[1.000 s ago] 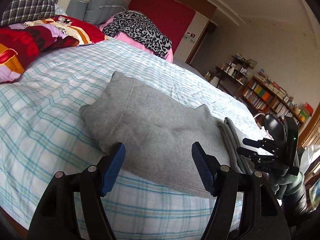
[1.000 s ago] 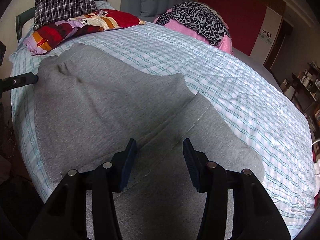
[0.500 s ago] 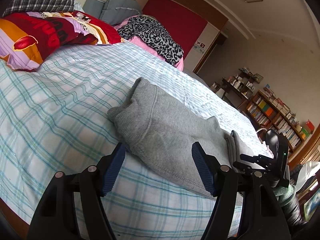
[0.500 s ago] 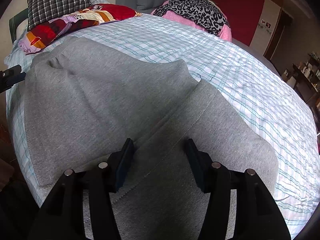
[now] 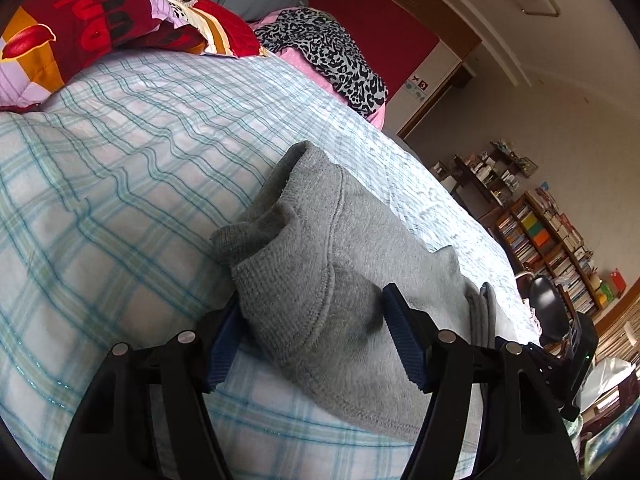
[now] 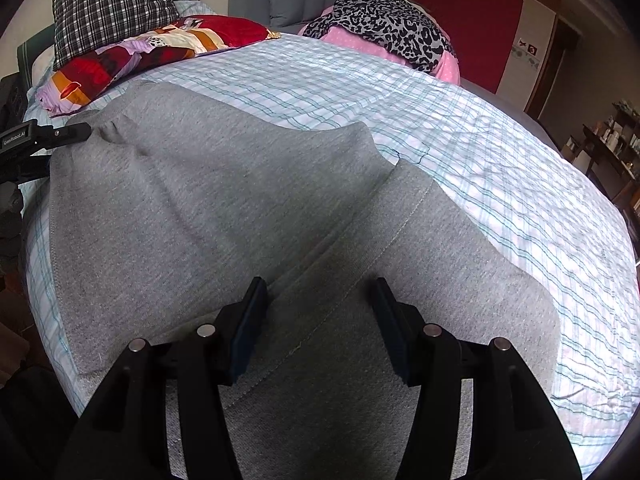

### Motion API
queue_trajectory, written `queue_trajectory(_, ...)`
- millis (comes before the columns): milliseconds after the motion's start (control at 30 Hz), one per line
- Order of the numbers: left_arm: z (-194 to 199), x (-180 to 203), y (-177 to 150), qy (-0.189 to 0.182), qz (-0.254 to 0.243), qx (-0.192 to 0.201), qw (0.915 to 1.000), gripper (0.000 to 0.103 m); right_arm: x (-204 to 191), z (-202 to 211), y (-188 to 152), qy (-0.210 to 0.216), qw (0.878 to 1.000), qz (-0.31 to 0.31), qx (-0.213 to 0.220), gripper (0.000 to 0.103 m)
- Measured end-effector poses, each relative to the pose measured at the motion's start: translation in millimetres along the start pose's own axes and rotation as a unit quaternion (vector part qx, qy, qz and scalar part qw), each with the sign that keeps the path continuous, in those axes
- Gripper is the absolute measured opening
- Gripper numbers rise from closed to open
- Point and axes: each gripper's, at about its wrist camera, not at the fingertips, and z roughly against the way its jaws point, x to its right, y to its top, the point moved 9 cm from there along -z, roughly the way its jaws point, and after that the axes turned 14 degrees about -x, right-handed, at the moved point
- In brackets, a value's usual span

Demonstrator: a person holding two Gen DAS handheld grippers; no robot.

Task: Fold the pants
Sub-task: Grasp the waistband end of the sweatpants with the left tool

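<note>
Over the last second the left gripper has slid in low along the bed toward the bunched end of the grey pants, which now fills the space between its fingers; the right gripper has edged in a little closer over the cloth.

Nearest in the left wrist view, the two blue pads stand wide apart with the thick stitched hem of the pants between them. The left pad is tucked partly under the cloth edge, the right pad lies against or just over the fabric; they have not closed, so nothing is gripped yet.

In the right wrist view the right gripper's fingers are likewise spread wide, hovering just above the grey cloth where one layer overlaps another along a seam. Whether the tips touch the fabric cannot be told.

Farther out, the pants run lengthwise along the near edge of the checked bedsheet, from the right gripper away to the left, where the other tool's tip meets the gathered end. Each gripper is thus at its own end of the long axis, so the next fold probably means closing on both ends and carrying one over the other.

Beyond lie the patterned pillows and a leopard-print cloth, well apart.
</note>
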Motion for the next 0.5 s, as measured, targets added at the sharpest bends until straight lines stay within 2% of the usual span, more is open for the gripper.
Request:
queue_trajectory(167,-1,-1,3,-0.022,0.015,0.006,0.9996,0.038,0,1,-1,0.001,1.0,-0.002,0.004,0.056)
queue_trajectory(233,2,1,3,-0.015,0.007,0.012,0.9998,0.033,0,2,-1,0.002,1.0,-0.003,0.006,0.056)
queue_trajectory(333,9,14,1,0.002,-0.023,0.024,0.9994,0.029,1,3,-2,0.0,1.0,-0.004,0.009,0.056)
queue_trajectory(500,27,46,4,-0.001,-0.063,0.047,0.9969,0.029,0,18,0,-0.023,0.999,0.001,0.033,0.056)
